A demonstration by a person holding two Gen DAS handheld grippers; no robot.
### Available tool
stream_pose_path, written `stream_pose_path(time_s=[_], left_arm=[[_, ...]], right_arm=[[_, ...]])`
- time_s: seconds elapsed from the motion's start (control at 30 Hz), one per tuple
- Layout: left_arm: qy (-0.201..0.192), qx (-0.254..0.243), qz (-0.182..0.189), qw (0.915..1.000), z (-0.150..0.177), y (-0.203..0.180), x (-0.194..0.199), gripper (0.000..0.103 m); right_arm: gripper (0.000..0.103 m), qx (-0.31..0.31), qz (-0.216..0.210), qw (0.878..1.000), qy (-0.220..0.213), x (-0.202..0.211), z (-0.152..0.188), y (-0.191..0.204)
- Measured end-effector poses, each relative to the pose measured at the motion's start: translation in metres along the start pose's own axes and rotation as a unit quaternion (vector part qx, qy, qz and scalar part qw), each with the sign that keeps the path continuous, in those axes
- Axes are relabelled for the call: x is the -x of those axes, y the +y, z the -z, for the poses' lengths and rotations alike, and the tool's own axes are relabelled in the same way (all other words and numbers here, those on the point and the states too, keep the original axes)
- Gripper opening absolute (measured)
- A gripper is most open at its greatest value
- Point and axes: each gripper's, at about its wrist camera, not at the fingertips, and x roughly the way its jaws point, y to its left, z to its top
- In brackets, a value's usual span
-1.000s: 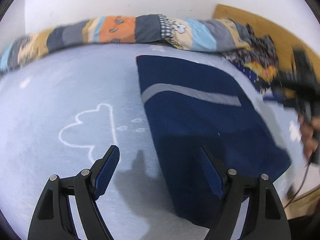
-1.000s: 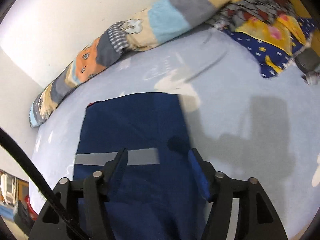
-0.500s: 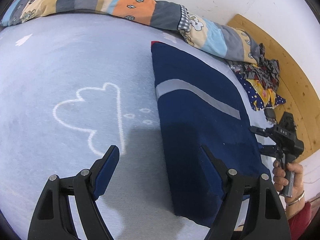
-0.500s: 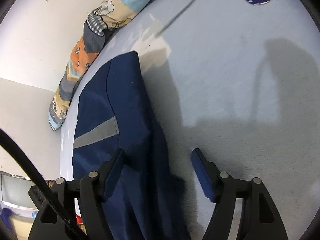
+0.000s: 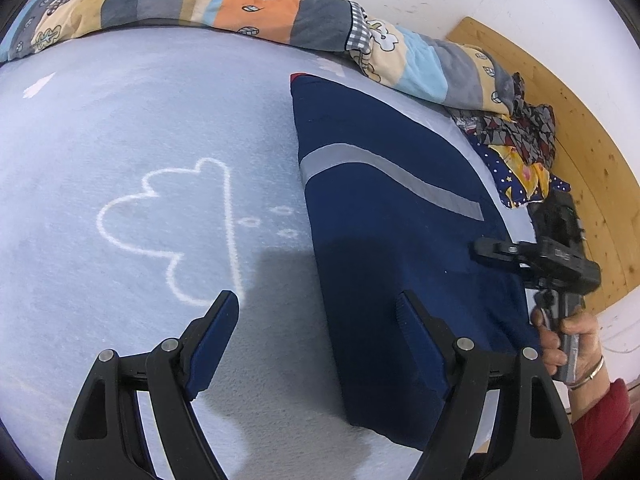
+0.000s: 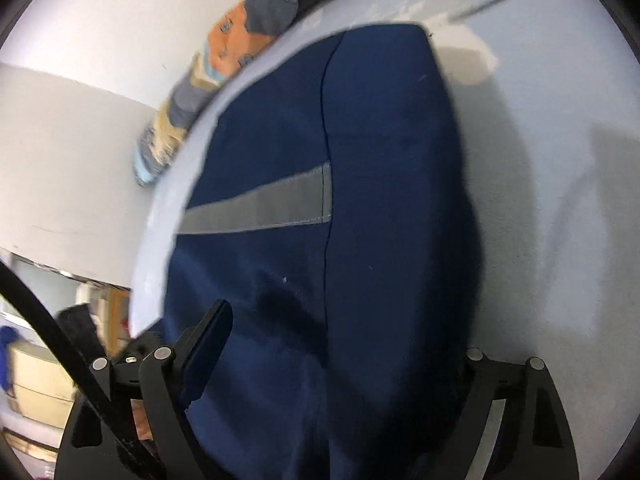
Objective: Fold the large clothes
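A folded navy garment [image 5: 380, 220] with a grey stripe lies on the light blue bed sheet [image 5: 120, 140]. My left gripper [image 5: 316, 320] is open just above the garment's left edge, one finger over the cloth and one over the sheet. My right gripper [image 5: 492, 252], held by a hand [image 5: 560, 340], hangs at the garment's right edge. In the right wrist view the garment [image 6: 380, 160] fills the frame. There the right gripper [image 6: 340, 344] has its jaws opening, with the cloth's near end between them. Its left finger [image 6: 208, 340] shows clearly, while the right one blends into the cloth.
A rolled patchwork quilt [image 5: 240, 12] lies along the wall at the back of the bed. A heap of patterned clothes [image 5: 520, 148] sits at the back right beside a wooden board [image 5: 592, 160]. A white cloud outline [image 5: 172, 224] is printed on the sheet.
My right gripper dropped and tipped down onto the garment's near end, and its jaws widened. My left gripper rolled and shifted slightly, then stayed still and open.
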Motion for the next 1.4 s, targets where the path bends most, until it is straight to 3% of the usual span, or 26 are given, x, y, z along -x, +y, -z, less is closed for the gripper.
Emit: stream_pose_path(time_s=[0.03, 0.2, 0.33, 0.4, 0.5, 0.7, 0.83, 0.97, 1.1, 1.17, 1.27, 1.4], left_arm=[[-0.001, 0.0, 0.0, 1.0, 0.0, 0.0, 0.0, 0.08], [-0.001, 0.005, -0.004, 1.0, -0.006, -0.002, -0.005, 0.081], [0.011, 0.027, 0.019, 0.9994, -0.03, -0.009, -0.014, 0.082], [0.027, 0.037, 0.037, 0.9983, -0.043, -0.01, -0.02, 0.088], [0.047, 0.067, 0.056, 0.9951, -0.062, -0.004, -0.035, 0.088], [0.106, 0.135, 0.132, 0.9762, -0.071, 0.013, -0.071, 0.088], [0.121, 0.135, 0.168, 0.969, -0.068, 0.002, -0.084, 0.088], [0.118, 0.095, 0.14, 0.9785, -0.066, -0.016, -0.091, 0.089], [0.133, 0.077, 0.12, 0.9808, -0.061, -0.026, -0.107, 0.088], [0.125, 0.069, 0.101, 0.9847, -0.061, -0.029, -0.105, 0.073], [0.114, 0.036, 0.078, 0.9897, -0.059, -0.038, -0.097, 0.059], [0.092, 0.009, 0.042, 0.9948, -0.057, -0.052, -0.085, 0.051]], right_arm=[[0.089, 0.0, 0.006, 1.0, -0.001, -0.003, -0.001, 0.0], [0.045, 0.025, 0.067, 0.997, -0.02, -0.002, -0.004, 0.007], [0.043, 0.047, 0.1, 0.994, -0.023, -0.005, -0.003, 0.017], [0.043, 0.029, 0.096, 0.995, -0.024, -0.004, -0.006, 0.014], [0.043, 0.024, 0.093, 0.995, -0.024, 0.0, -0.005, 0.01], [0.044, 0.015, 0.084, 0.996, -0.021, 0.003, -0.002, 0.002], [0.044, 0.01, 0.08, 0.997, -0.019, 0.002, -0.003, -0.002], [0.044, 0.008, 0.075, 0.997, -0.018, 0.002, -0.004, -0.003], [0.044, 0.011, 0.079, 0.997, -0.018, 0.0, -0.005, -0.001], [0.044, 0.011, 0.081, 0.997, -0.019, 0.0, -0.005, -0.001], [0.045, 0.017, 0.089, 0.996, -0.019, 0.001, -0.005, 0.003], [0.041, 0.036, 0.111, 0.993, -0.024, 0.004, -0.007, 0.018]])
